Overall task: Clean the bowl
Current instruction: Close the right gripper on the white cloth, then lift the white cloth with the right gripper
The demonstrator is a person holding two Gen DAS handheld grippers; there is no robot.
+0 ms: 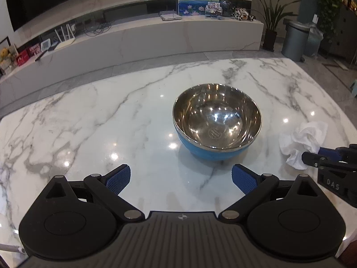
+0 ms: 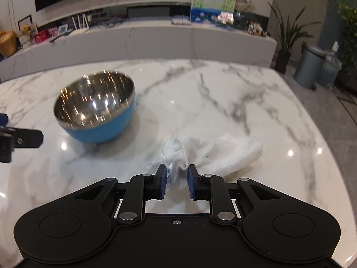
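A steel bowl with a blue outside stands upright on the marble table; it looks empty inside. My left gripper hovers open just in front of it, nothing between its blue pads. To the bowl's right lies a crumpled white cloth. In the right wrist view my right gripper is shut on a bunched fold of the white cloth, the rest trailing on the table. The bowl sits up and to the left of it, blurred. The right gripper also shows at the left view's right edge.
The marble table has rounded edges. Beyond it runs a long low white cabinet with a painting, router and boxes. A potted plant and a grey bin stand on the floor at the far right.
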